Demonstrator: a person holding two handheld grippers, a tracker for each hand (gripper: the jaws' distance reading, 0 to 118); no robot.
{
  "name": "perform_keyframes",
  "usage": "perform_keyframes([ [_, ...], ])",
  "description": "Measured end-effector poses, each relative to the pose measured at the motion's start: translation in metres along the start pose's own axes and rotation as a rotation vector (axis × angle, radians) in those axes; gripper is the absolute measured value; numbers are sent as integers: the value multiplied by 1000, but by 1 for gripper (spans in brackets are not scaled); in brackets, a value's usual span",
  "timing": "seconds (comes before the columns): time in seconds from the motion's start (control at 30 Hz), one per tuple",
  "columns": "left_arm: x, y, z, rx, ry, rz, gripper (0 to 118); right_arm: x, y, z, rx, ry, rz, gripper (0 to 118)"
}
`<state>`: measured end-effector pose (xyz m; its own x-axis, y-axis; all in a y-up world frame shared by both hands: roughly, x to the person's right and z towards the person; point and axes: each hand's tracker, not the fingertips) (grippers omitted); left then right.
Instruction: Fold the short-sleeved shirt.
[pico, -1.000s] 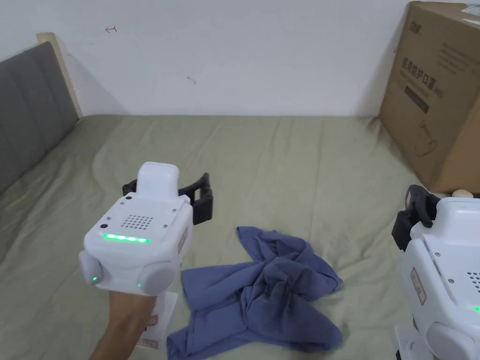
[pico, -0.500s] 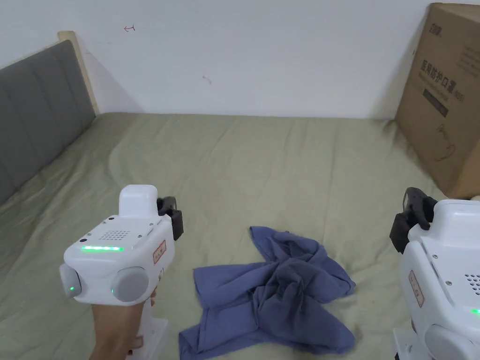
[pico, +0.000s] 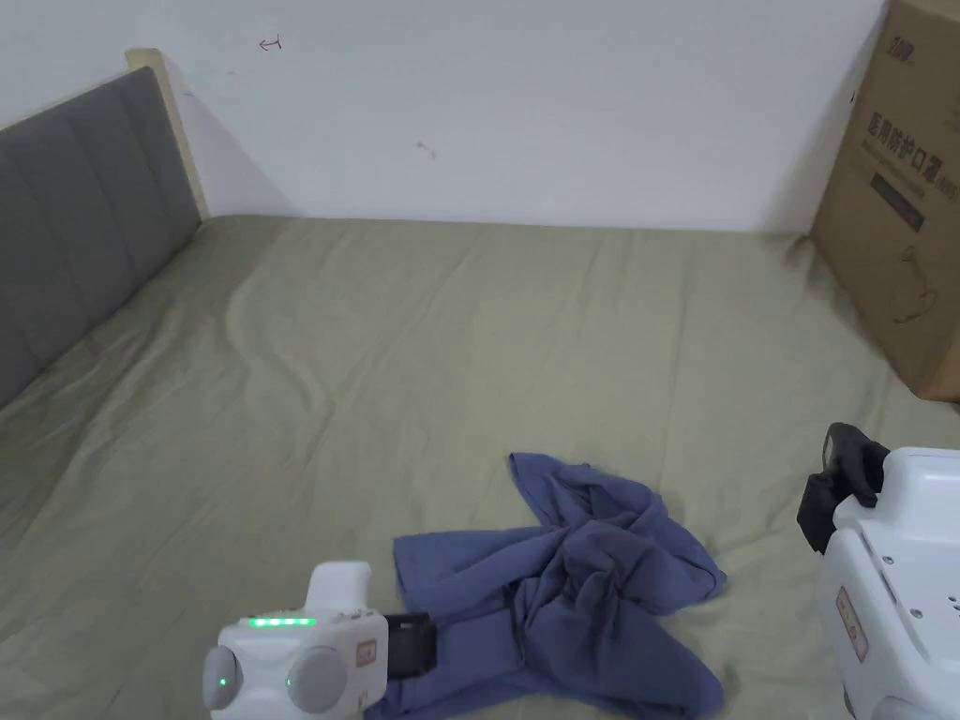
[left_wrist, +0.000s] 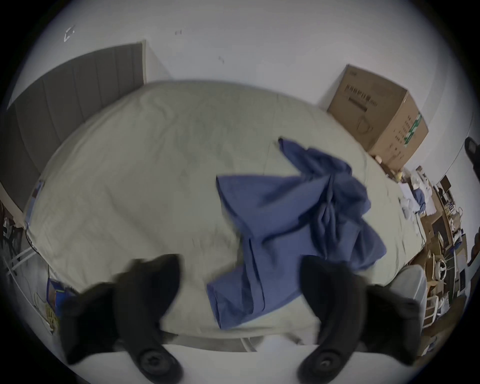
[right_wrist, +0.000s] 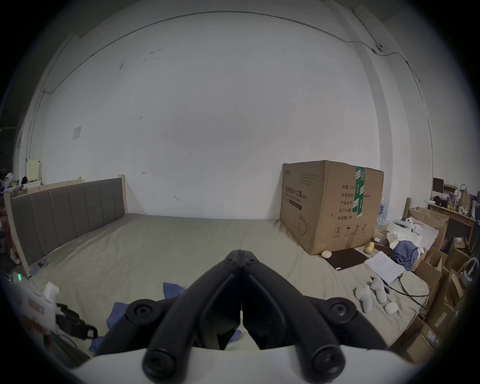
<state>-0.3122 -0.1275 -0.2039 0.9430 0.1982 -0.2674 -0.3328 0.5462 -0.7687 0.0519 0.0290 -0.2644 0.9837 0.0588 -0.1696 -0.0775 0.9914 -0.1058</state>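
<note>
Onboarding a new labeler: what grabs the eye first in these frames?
The crumpled blue shirt near the front edge of the green-sheeted bed. Then the left tongs, open, low by the shirt's near hem, and the right tongs, shut and empty. A big cardboard box sits at the bed's far right.

One blue shirt (pico: 572, 581) is lying crumpled at lower centre; one cardboard box (pico: 900, 197) is standing at upper right; two grippers are showing.

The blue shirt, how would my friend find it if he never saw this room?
Look at the big bed with the green sheet. Near its front edge lies the blue shirt, crumpled. It is the only blue thing on the sheet, far from the brown cardboard box.
</note>
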Motion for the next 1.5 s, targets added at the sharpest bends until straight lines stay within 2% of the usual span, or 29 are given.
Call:
perform_keyframes([
  [0.27, 13, -22, -36, -83, 61, -51, 101, 2, -15, -9, -45, -1, 1, 0],
  [0.3, 16, -24, -41, -93, 67, -59, 93, 2, -16, -10, -50, -1, 4, 0],
  [0.37, 22, -31, -46, -102, 59, -82, 65, 3, -19, -13, -64, 2, 11, 0],
  [0.4, 25, -32, -44, -75, 81, -107, 64, 4, -21, -15, -72, 3, 15, 0],
  [0.43, 27, -31, -41, -63, 79, -119, 56, 4, -23, -18, -80, 5, 17, 0],
  [0.5, 30, -30, -36, -23, 29, -111, 8, 5, -28, -27, -102, 14, 14, 0],
  [0.63, 35, -21, -21, 26, -5, -125, 8, 4, -43, -65, -233, 48, 11, 0],
  [0.67, 35, -18, -14, 38, -14, -122, 8, 3, -47, -77, -267, 69, 2, 7],
  [0.77, 33, -8, 2, 88, -58, -97, 8, -2, -63, -118, -393, 126, -2, 39],
  [0.83, 31, -1, 9, 107, -78, -79, 8, -9, -77, -148, -488, 142, 27, 71],
  [0.87, 28, 2, 7, 109, -83, -73, 8, -11, -84, -163, -516, 137, 29, 100],
  [0.9, 27, 5, 8, 109, -92, -69, 8, -14, -92, -179, -571, 135, 28, 113],
  [0.93, 25, 7, 8, 112, -104, -65, 8, -16, -99, -194, -613, 153, 6, 118],
  [1.0, 23, 10, 6, 113, -105, -66, 8, -19, -113, -215, -652, 187, -3, 116],
  [1.1, 18, 13, 4, 107, -113, -55, 8, -30, -130, -249, -757, 179, 11, 116],
  [1.23, 12, 14, -4, 88, -115, -28, 8, -45, -148, -274, -832, 208, 56, 109],
  [1.3, 12, 13, -5, 85, -116, -20, 8, -52, -157, -275, -855, 236, 77, 87],
  [1.37, 11, 12, -5, 83, -116, -22, 8, -55, -162, -274, -901, 284, 73, 48],
  [1.43, 12, 12, -4, 83, -115, -27, 8, -56, -163, -265, -858, 280, 54, 25],
  [1.47, 11, 13, -3, 85, -116, -29, 8, -56, -159, -259, -832, 269, 53, 8],
  [1.5, 11, 13, -1, 88, -120, -32, 8, -56, -154, -255, -825, 264, 49, 8],
])
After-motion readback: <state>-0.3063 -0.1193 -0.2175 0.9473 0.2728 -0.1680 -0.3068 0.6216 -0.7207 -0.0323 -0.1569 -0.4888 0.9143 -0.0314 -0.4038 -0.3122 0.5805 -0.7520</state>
